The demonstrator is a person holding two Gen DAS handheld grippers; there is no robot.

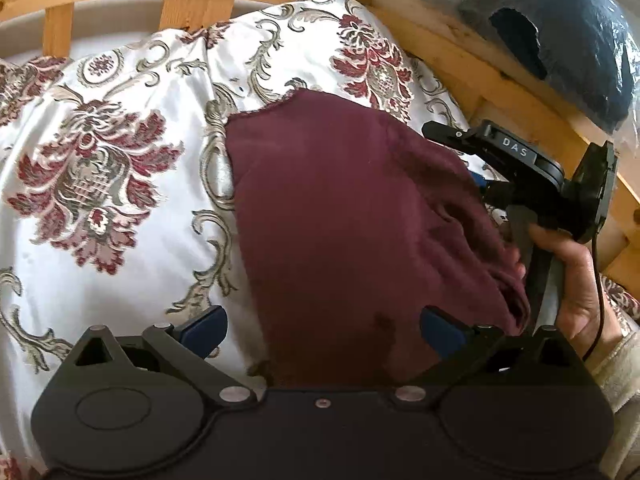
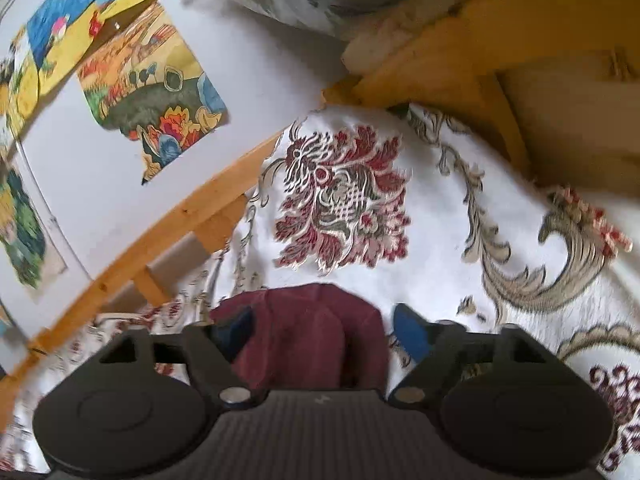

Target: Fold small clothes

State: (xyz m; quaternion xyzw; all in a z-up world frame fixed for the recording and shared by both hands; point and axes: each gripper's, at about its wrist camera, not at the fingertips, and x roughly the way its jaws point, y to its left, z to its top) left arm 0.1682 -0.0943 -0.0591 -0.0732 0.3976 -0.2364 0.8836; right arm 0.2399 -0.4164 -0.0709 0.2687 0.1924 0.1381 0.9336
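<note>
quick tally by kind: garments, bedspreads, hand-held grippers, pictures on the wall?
Maroon garment: 1
Floral bedspread: 1
Hand-held grippers: 2, the left hand-held gripper and the right hand-held gripper, both open
Pictures on the wall: at least 3, some cut off at the frame edge
Total: at least 7

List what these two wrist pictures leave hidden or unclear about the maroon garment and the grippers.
- Maroon garment: near edge hidden by left gripper body, left wrist view.
- Right gripper: fingertips hidden behind the garment there.
- Garment type: unclear; blurred in right wrist view.
</note>
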